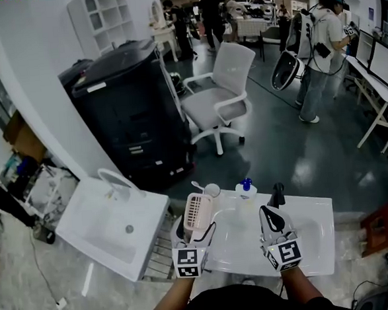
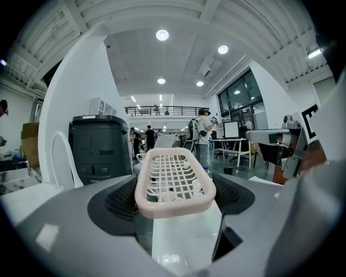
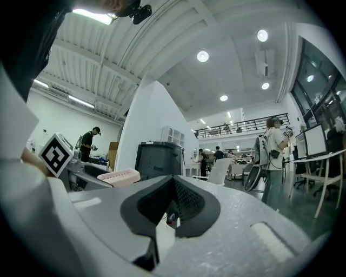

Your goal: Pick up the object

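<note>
- Pickup looks as good as done: the pink lattice basket (image 2: 174,181) sits clamped between the jaws of the left gripper (image 2: 174,195) and appears to be held above the white sink counter (image 1: 312,235), over its left end.
- Little seems left beyond keeping the grip steady and carrying the basket clear of the counter.
- Right gripper (image 3: 172,208) has its jaws closed together with nothing in them; it hangs over the middle of the counter.
- At the counter's far edge stand a blue-capped bottle (image 1: 246,190) and a black tap (image 1: 277,195).
- Left of the counter lies a second white basin (image 1: 113,226); beyond the counter are a black bin (image 1: 128,116), a white office chair (image 1: 220,96) and a dark glossy floor, with people standing further off.
</note>
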`<state>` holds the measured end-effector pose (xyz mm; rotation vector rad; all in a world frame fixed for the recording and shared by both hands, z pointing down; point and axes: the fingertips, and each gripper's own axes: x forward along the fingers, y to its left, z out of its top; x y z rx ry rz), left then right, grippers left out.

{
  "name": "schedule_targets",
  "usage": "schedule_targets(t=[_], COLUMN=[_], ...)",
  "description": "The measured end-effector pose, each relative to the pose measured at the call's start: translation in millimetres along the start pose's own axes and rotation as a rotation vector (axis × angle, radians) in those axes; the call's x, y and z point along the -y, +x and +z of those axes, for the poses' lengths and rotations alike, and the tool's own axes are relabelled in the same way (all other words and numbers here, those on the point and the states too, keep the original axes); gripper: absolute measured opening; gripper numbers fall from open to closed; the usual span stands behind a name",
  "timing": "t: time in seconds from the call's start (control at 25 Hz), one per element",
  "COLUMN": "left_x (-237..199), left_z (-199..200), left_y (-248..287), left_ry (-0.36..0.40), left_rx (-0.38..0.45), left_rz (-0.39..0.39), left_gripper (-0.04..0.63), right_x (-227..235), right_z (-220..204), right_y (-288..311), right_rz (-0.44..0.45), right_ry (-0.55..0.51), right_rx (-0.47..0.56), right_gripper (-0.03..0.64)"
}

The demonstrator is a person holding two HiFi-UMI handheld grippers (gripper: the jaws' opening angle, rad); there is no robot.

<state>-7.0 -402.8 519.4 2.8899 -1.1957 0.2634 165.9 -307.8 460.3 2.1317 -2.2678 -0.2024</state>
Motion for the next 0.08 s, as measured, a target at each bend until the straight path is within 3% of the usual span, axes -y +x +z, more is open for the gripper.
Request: schedule_targets(t=[0.08], left_x=[0.7], left_z=[0.4], left_y=[0.0], left_ry=[0.004], left_rx=[0.000], left_rz=[-0.004], left_gripper=[0.456], right_x=[1.1], right_z=[-0.3], right_y=[-0.4], right_rz=[-0.009], right_ry=[-0.006], right_rx=[-0.005], right_gripper=[0.002])
